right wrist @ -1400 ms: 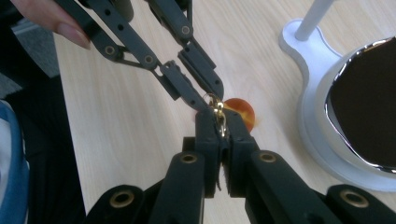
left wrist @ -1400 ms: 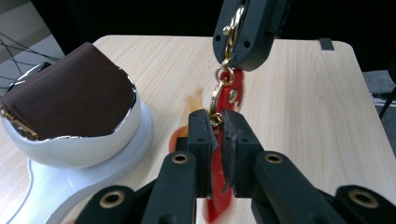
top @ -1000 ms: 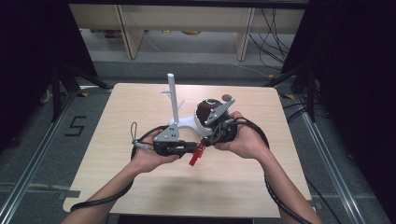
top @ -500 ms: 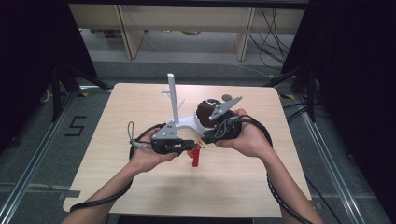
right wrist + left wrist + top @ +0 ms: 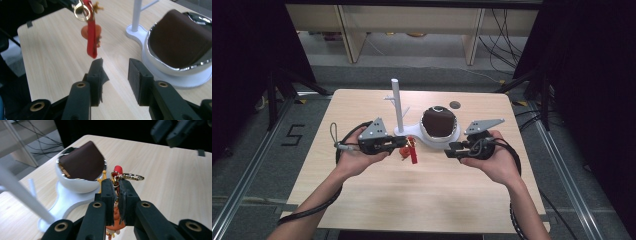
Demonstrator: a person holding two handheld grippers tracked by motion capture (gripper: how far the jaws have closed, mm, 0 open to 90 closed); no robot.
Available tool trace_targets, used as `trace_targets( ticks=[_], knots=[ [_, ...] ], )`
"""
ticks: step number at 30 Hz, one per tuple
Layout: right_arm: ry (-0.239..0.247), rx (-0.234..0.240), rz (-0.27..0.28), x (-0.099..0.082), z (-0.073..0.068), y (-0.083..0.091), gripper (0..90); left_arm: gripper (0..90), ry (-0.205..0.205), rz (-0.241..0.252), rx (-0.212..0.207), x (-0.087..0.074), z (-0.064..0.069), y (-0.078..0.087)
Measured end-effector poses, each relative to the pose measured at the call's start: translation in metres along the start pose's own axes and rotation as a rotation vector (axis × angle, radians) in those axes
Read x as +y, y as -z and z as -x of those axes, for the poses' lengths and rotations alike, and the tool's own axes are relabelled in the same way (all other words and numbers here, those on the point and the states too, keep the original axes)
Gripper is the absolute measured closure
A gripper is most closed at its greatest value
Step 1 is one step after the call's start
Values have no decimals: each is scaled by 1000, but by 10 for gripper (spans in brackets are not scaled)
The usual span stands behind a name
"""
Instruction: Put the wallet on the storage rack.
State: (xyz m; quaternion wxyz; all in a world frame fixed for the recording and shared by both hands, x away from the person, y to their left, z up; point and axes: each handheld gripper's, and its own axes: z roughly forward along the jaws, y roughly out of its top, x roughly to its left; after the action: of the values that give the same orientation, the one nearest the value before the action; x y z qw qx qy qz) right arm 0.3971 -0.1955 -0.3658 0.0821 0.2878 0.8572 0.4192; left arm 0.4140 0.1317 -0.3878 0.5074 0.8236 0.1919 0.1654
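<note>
We had the left gripper [image 5: 404, 143] clamped on the keychain [image 5: 117, 176], hanging above the bench [image 5: 427, 190] beside the white stand [image 5: 398, 107]. The right gripper [image 5: 115, 67] stood empty, jaws just opening. Handover looked done; next, prob. hook the ring onto a peg w/ care.

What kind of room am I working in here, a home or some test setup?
Most likely a lab recording rig, not a home: a bare light wooden table sits between black curtains, with metal floor rails and loose cables behind. A white stand with a bowl looks like a staged prop.
</note>
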Motion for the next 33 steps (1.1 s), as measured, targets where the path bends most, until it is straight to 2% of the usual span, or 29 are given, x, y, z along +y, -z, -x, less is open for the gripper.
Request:
trace_targets(
  ticks=[3,4,5,6,7,8,10,11,13,14,16,17,18,19,20,22,23,24,25,27,28,31,32,33],
  knots=[
    [-65,13,50,-18,2,-2,649,825,4,-5,31,0,-9,7],
    [-57,-10,63,-24,3,-2,649,825,7,-6,39,-1,-11,9],
    [-57,-10,63,-24,3,-2,649,825,7,-6,39,-1,-11,9],
    [-122,-23,76,-35,3,-3,647,825,14,-4,56,-1,-17,13],
    [-122,-23,76,-35,3,-3,647,825,14,-4,56,-1,-17,13],
    [-125,-55,112,-42,6,-5,644,825,27,3,68,-2,-21,16],
    [-144,-77,146,-50,9,-8,638,825,34,6,90,-3,-26,21],
    [-170,-93,138,-53,8,-7,635,825,43,11,104,-4,-29,24],
    [-171,-145,163,-61,11,-9,627,825,47,11,121,-5,-33,27],
    [-175,-153,177,-64,12,-11,621,825,49,13,132,-5,-35,29],
    [-214,-191,181,-71,13,-10,614,825,60,17,150,-6,-38,32],
    [-190,-222,212,-75,17,-11,612,825,64,18,157,-7,-40,34],
    [-193,-240,210,-78,19,-9,604,825,68,17,163,-8,-41,35],
    [-244,-239,211,-81,18,-8,598,825,70,17,168,-9,-43,36],
    [-245,-252,245,-84,20,-9,590,825,75,15,173,-9,-44,37],
    [-263,-252,241,-86,21,-8,584,825,83,17,186,-10,-46,39],
    [-273,-276,257,-92,24,-7,576,825,88,23,195,-10,-49,40],
    [-279,-287,246,-94,24,-6,574,825,94,26,202,-10,-50,40],
    [-316,-273,258,-95,21,-8,573,825,99,28,213,-10,-52,41],
    [-291,-295,264,-100,24,-9,572,825,102,27,230,-9,-55,42],
    [-328,-285,257,-101,22,-9,571,825,105,29,239,-9,-56,42],
    [-344,-284,264,-104,22,-9,570,825,105,26,271,-9,-63,41],
    [-313,-290,263,-105,25,-8,570,825,106,24,276,-9,-64,40],
    [-313,-290,263,-105,25,-8,570,825,106,24,276,-9,-64,40]
  ],
)
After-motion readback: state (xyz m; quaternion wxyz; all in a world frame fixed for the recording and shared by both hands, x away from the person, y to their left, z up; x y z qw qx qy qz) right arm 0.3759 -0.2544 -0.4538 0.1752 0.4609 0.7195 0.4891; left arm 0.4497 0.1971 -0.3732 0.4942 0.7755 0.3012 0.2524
